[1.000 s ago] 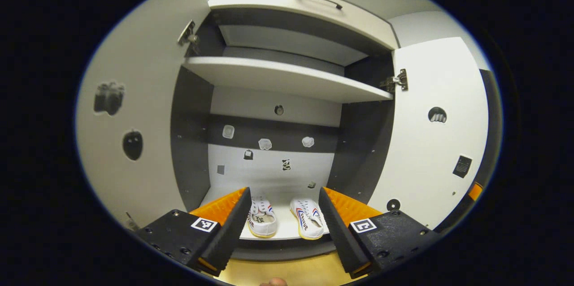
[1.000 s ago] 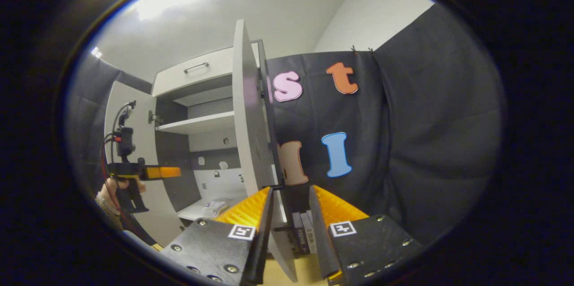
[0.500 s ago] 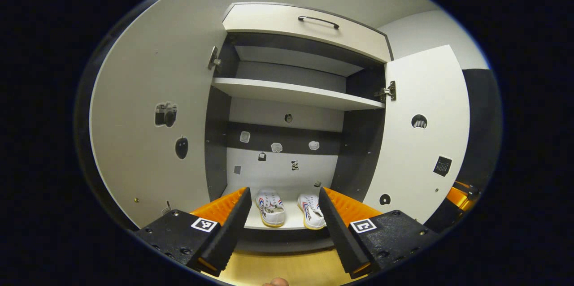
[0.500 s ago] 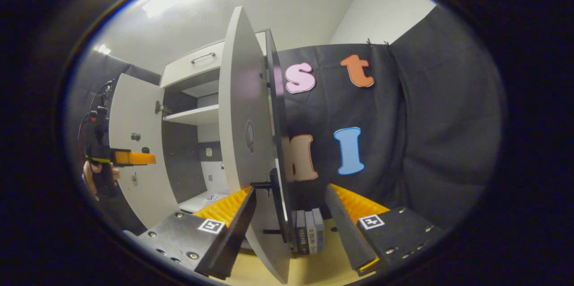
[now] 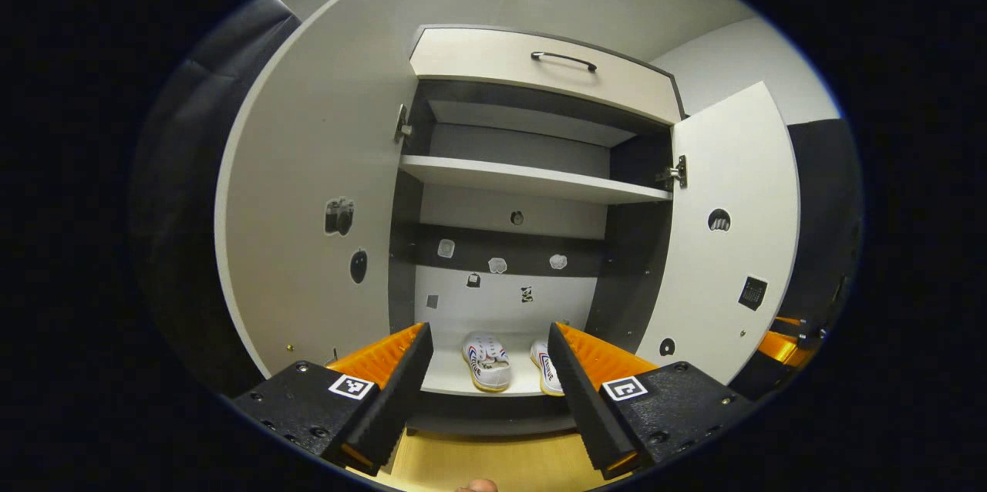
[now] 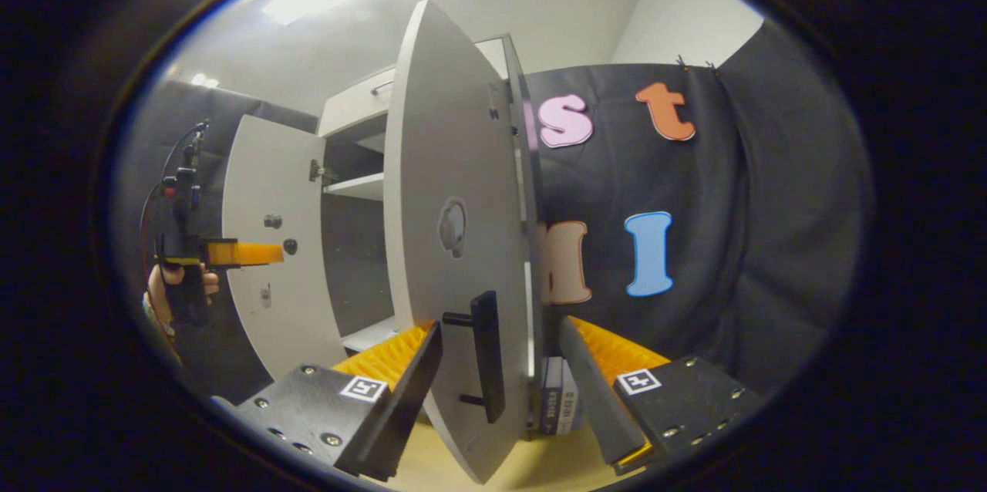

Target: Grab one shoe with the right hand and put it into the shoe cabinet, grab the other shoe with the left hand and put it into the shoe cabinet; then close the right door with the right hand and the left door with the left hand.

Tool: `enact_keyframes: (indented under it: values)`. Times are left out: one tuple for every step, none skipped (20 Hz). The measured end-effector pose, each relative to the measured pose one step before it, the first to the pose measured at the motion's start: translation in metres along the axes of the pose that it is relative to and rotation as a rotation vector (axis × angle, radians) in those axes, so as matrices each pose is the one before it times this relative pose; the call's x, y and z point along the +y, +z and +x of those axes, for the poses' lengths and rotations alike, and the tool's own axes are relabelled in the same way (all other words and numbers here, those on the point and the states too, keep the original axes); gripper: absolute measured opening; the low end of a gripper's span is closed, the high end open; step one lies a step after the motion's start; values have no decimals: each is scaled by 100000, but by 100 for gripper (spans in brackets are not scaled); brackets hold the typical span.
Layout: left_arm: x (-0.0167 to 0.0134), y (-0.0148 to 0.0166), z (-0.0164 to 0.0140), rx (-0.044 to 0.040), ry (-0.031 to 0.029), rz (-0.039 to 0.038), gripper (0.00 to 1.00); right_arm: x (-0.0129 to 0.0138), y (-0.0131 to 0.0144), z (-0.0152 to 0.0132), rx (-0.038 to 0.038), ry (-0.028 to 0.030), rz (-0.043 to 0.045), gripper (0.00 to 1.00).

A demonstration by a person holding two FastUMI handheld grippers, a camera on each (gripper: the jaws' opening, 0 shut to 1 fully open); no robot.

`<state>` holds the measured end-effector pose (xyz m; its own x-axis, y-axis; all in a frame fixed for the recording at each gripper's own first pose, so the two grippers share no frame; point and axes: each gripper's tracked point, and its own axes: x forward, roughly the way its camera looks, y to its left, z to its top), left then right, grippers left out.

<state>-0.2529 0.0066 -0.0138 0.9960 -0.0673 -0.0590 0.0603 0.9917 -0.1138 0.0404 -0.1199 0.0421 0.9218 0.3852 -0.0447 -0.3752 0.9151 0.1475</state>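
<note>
Both sneakers [image 5: 487, 360] are sitting inside; the right gripper [image 6: 500, 369], jaws wide and empty, is straddling the right door [image 6: 455, 261]: push near its handle [image 6: 487, 353]. The left gripper [image 5: 487, 392] is hanging agape, empty.

Left gripper view is looking straight into the open shoe cabinet [image 5: 532, 183] from in front, standing back a bit, tilted slightly up — both doors, shelf and top drawer are fitting in, with its own left gripper [image 5: 487, 392] fingers framing the bottom edge. Right gripper view is sitting close to the right door [image 6: 455, 245], facing along its outer face — door edge and handle [image 6: 487, 357] are falling between the right gripper [image 6: 501, 392] fingers. Both views are sharing the cabinet interior, the shelf, the left door [image 6: 274, 245] and the right door; the right gripper view is also catching the left gripper at far left, held by a hand [image 6: 166, 284].
</note>
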Motion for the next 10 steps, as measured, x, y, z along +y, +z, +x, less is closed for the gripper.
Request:
enact_keyframes:
  values:
    - [262,21,-272,101,260,-78,92,645,-147,462,545,926,440,93]
    - [295,40,-110,193,342,361,92,474,-296,576,795,280,-495,93]
    - [223,-60,-21,464,589,740,92,385,-350,619,1106,65,-1435,93]
    - [365,-111,-181,213,754,651,92,492,-232,377,588,599,-1231,93]
    - [442,44,-373,-145,487,452,92,586,-11,358,-199,1235,-115,93]
    - [353,34,-236,-98,331,220,92,717,-203,414,489,1491,332,93]
    - [227,-40,-165,233,276,225,92,613,-210,485,374,1847,726,93]
    - [321,-9,-127,110,535,99,92,651,-239,379,633,1778,754,93]
    - [224,86,-39,-71,453,101,92,637,-165,466,525,1512,667,93]
    - [369,-45,17,74,558,84,92,588,-74,585,268,1387,510,93]
